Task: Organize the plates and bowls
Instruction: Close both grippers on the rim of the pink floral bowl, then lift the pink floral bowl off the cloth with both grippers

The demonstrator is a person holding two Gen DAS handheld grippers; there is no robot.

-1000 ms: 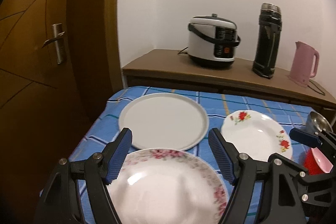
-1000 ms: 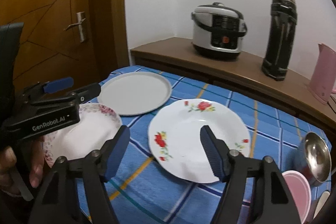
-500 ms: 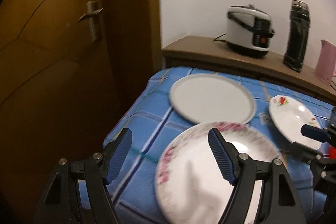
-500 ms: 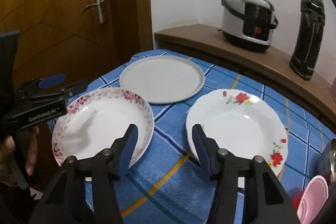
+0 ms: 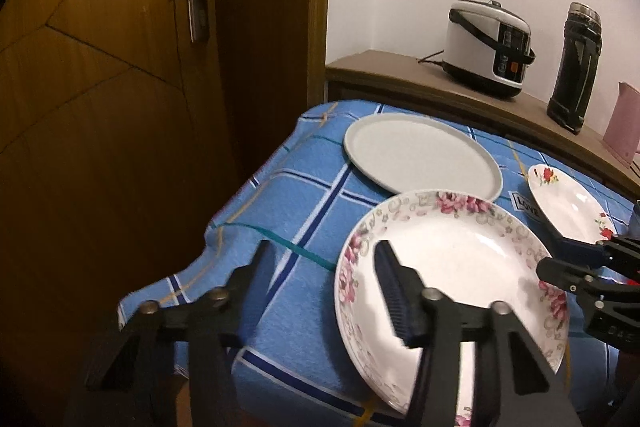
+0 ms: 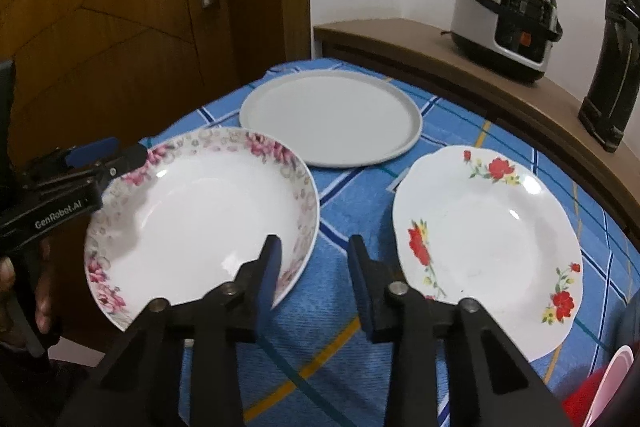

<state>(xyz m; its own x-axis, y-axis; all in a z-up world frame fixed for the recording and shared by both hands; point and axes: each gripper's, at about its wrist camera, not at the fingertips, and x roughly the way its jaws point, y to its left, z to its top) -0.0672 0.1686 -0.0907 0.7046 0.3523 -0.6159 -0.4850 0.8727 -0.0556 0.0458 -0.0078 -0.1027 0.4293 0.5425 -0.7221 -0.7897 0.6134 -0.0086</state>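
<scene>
A pink-flowered deep plate (image 5: 460, 267) (image 6: 200, 215) lies at the table's near left corner. My left gripper (image 5: 324, 259) is open astride its left rim, one finger over the plate and one over the cloth; it also shows in the right wrist view (image 6: 108, 155) at that rim. My right gripper (image 6: 314, 259) is open, straddling the plate's right rim, and shows in the left wrist view (image 5: 560, 255). A plain grey plate (image 5: 420, 155) (image 6: 332, 119) lies behind. A red-flowered plate (image 6: 484, 227) (image 5: 568, 203) lies to the right.
The blue checked tablecloth (image 6: 340, 339) covers the table, whose left edge (image 5: 224, 227) drops off toward a wooden door (image 5: 100, 67). A shelf behind holds a rice cooker (image 6: 504, 23), a dark flask (image 5: 576, 67) and a pink kettle (image 5: 624, 123). A pink bowl (image 6: 612, 387) sits at the right.
Both grippers have swung left and closed part way. The left now straddles the pink-flowered plate's left rim, the right its right rim.
</scene>
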